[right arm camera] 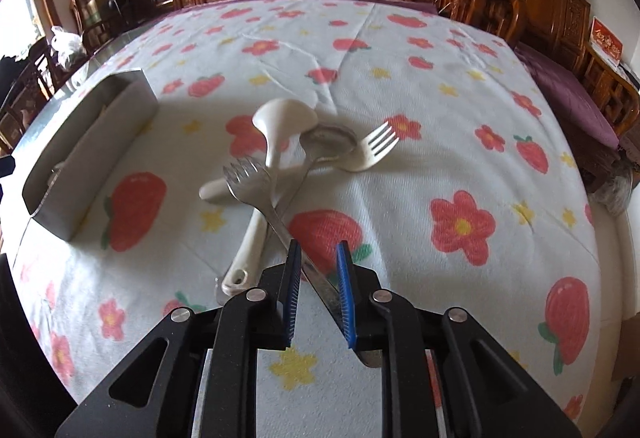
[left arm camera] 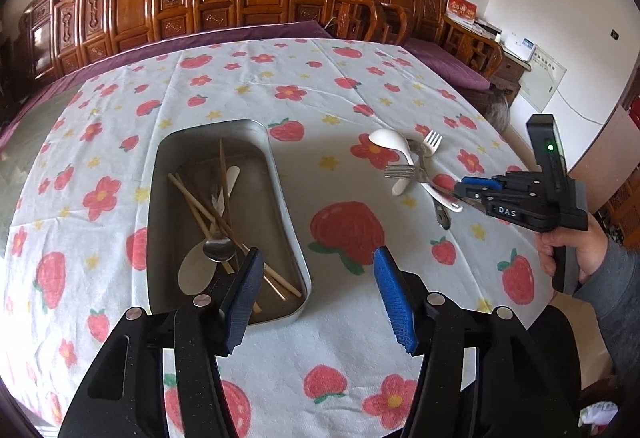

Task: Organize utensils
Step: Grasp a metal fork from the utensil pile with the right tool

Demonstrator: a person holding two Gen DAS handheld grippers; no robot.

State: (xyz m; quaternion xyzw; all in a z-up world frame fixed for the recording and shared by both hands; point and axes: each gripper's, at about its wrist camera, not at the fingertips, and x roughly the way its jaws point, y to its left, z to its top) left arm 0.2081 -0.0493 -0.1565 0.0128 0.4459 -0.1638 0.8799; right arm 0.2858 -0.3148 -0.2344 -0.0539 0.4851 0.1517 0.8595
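The right tool (right arm camera: 318, 258) grips the handle of the metal fork (right arm camera: 250, 178), whose tines lie across the white spoon (right arm camera: 276, 130) in the pile right of the metal tray (left arm camera: 280, 198). The left tool (left arm camera: 316, 278) hovers wide and empty over the tray's near end. Best lift the fork straight up before swinging, so crossed neighbours stay put. Bare tabletop (left arm camera: 320, 178) between pile and tray gives room; clear the tray's raised rim.

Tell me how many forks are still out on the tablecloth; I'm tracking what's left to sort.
2. A metal fork lies across the pile, its handle between the right claw fingers. A white fork lies behind it, beside the spoons. The pile could hide more.
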